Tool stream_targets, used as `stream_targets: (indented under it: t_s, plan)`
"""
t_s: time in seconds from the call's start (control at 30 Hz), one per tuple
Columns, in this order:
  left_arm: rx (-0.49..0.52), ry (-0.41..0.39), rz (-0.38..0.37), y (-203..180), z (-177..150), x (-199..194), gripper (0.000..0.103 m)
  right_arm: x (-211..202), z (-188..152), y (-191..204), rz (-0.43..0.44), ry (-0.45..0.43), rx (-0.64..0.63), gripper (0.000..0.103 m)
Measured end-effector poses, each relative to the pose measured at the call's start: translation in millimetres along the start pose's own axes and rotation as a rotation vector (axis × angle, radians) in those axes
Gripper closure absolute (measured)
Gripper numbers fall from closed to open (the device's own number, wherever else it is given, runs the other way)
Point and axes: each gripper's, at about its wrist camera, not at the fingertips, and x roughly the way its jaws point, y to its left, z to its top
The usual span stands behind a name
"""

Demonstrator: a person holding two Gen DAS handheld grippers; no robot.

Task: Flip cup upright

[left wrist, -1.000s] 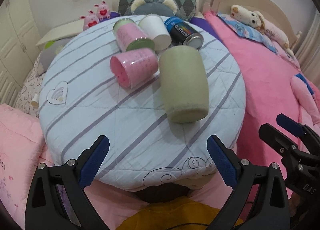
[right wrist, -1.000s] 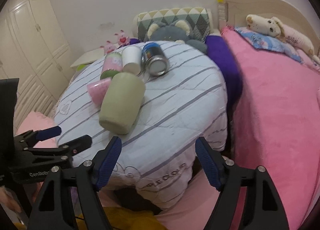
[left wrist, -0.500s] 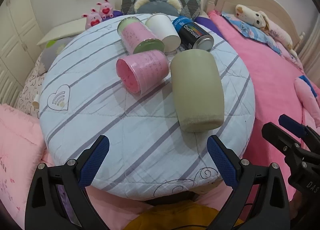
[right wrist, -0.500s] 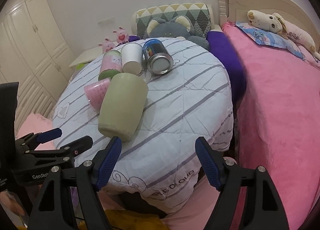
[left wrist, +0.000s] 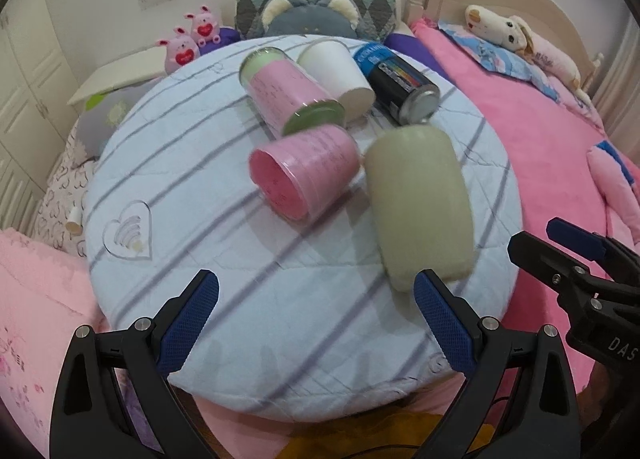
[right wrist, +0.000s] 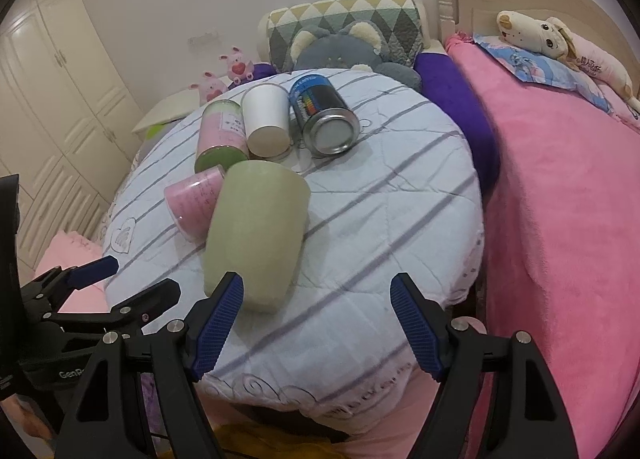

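Note:
A pale green cup (left wrist: 420, 203) lies on its side on the round striped table (left wrist: 200, 259), base toward me; it also shows in the right wrist view (right wrist: 256, 231). A pink cup (left wrist: 308, 175) lies on its side beside it, mouth toward the left; it also shows in the right wrist view (right wrist: 196, 199). Behind lie a pink and green tumbler (left wrist: 288, 95), a white paper cup (left wrist: 336, 71) and a dark can (left wrist: 400, 83). My left gripper (left wrist: 316, 323) is open above the table's front edge. My right gripper (right wrist: 316, 323) is open, its left finger just in front of the green cup's base.
A pink bed (right wrist: 560, 179) runs along the right with a plush toy (right wrist: 560, 43) on it. Pillows and a bear cushion (right wrist: 344, 43) sit behind the table. White cupboards (right wrist: 52, 71) stand at the left. A pink cushion (left wrist: 32, 299) lies low at the left.
Both grippers have moved forward toward the table; the cups now appear larger and closer. Nothing on the table has moved. Both grippers stay open.

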Motion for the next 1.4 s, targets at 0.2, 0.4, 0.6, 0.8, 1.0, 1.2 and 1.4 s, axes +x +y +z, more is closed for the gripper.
stream_targets:
  t_s: [0.2,0.4,0.6,0.8,1.0,1.2,1.4]
  plan:
    - [0.025,0.000,0.011,16.6,15.5,7.6,0.001,21.4,18.4,10.1,0.002,0.037,0.015,0.026]
    - [0.025,0.012,0.008,30.7,31.3,21.4,0.001,46.2,36.3,13.7,0.057,0.093,0.052,0.025]
    - [0.016,0.030,0.001,42.5,40.3,34.6,0.001,64.6,50.5,26.9,0.084,0.131,0.049,0.025]
    - [-0.001,0.054,-0.003,53.9,42.3,46.7,0.001,87.1,52.7,37.7,0.153,0.210,0.036,0.022]
    - [-0.020,0.070,0.000,61.8,39.3,51.2,0.001,107.2,52.8,43.9,0.218,0.290,0.050,0.022]
    - [-0.047,0.071,0.001,68.9,39.2,50.2,0.001,98.5,50.6,38.8,0.218,0.249,0.053,0.022]
    - [-0.044,0.053,0.000,61.9,40.7,44.0,0.001,69.6,52.9,32.6,0.145,0.110,0.006,0.022]
